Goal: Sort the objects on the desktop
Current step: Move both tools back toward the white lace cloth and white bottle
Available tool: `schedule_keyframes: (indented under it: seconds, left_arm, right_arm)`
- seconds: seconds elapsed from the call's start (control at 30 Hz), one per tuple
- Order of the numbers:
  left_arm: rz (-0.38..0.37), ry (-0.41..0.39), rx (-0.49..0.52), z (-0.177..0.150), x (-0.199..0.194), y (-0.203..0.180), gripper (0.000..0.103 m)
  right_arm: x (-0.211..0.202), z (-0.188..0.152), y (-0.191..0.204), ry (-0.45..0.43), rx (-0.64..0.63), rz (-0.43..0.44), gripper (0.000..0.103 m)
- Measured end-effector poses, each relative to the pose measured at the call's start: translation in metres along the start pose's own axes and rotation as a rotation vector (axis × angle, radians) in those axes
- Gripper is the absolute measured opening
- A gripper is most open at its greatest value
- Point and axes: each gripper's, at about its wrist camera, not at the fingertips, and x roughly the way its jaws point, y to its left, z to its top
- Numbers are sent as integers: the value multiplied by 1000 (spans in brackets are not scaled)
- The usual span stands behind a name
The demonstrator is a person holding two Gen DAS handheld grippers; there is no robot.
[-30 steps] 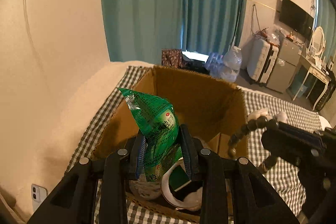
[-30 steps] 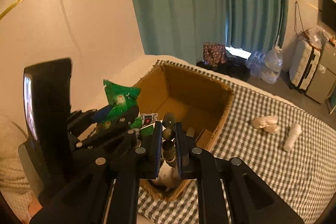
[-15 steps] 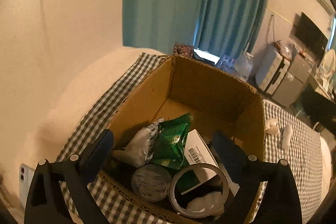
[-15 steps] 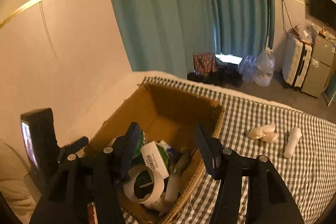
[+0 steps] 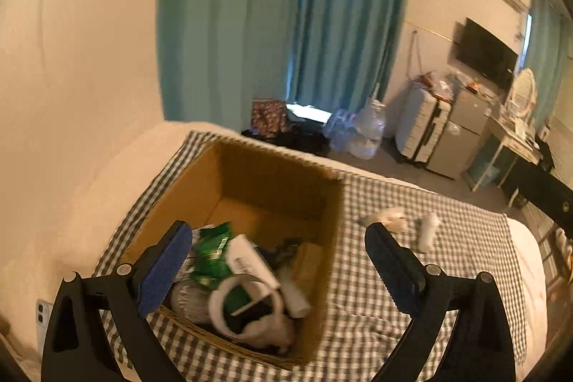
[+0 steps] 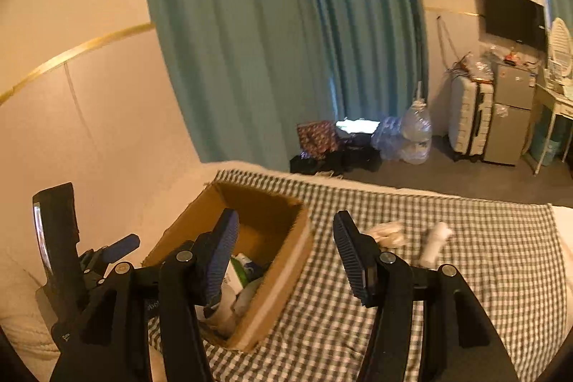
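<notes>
Showing only leftward: tape roll [image 5: 247,310] inside box [image 5: 272,181].

Cardboard box [image 5: 272,181] — matt brown, rough edges; checked cloth [image 5: 462,260] — soft woven; green packet [image 5: 211,253] glossy plastic.

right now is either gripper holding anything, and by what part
Nothing is held. The left gripper and the right gripper both stand open with empty jaws; the green packet lies loose in the cardboard box.

Both the left gripper [image 5: 277,246] and right gripper [image 6: 284,231] have black angular plastic frames, silver round screws and ribbed blue finger pads [image 5: 163,269].
</notes>
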Motion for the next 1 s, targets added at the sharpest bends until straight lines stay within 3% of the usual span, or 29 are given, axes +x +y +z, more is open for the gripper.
schedule_keyframes:
  seconds: [0.1,0.17,0.23,0.5,0.77,1.0]
  left_arm:
    - [-18,-24,6,4,-17,-22,101]
    - [-47,-37,4,6,-26,-35,103]
    - [-61,-46,10,7,-31,-48,103]
    - [-30,-73,92,1,-22,-95,103]
    - [-24,-11,162,-12,28,-120,103]
    - [-45,33,157,-22,80,-130,103]
  right_arm:
    - [-25,4,-17,-26,18,-26,60]
    - [-41,4,-30,-50,33,-46,73]
    - [-57,3,-44,-83,50,-67,78]
    - [-70,-17,-93,-83,118,-135,79]
    - [-31,-44,-136,-30,217,-155,79]
    - [20,-64,-158,45,224,-203,79]
